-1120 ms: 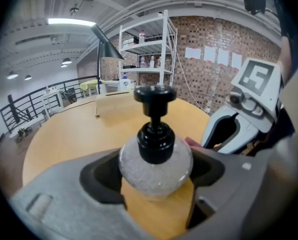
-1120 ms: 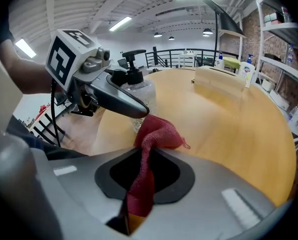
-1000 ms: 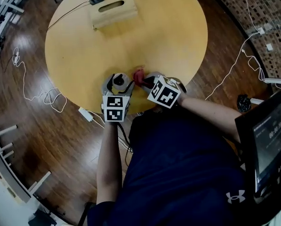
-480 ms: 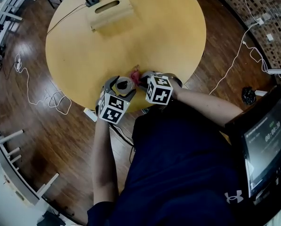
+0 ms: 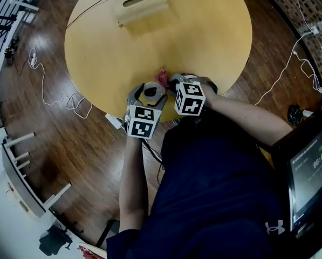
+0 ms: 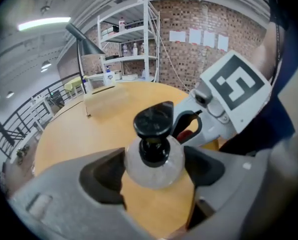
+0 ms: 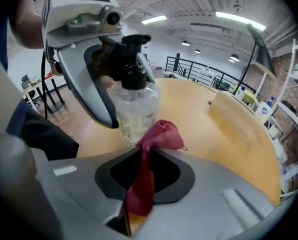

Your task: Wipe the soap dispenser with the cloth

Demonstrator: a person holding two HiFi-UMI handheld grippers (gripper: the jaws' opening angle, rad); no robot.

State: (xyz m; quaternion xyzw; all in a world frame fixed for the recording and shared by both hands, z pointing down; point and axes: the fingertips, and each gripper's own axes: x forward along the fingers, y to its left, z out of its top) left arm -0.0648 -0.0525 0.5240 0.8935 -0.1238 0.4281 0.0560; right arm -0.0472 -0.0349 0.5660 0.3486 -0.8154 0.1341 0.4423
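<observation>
The soap dispenser (image 5: 151,92) stands near the round table's (image 5: 204,31) near edge, its clear body clamped between the left gripper's (image 6: 154,160) jaws. The right gripper (image 7: 148,156) pinches the red cloth (image 7: 161,134), whose bunched end touches the dispenser's side. Since a second ago both grips have held, while the right gripper has rolled.

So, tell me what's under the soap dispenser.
The wooden table shows below the soap dispenser, clamped in the left gripper. Its base is covered by its own body and, in the right gripper view, by the red cloth; contact cannot be seen.
</observation>
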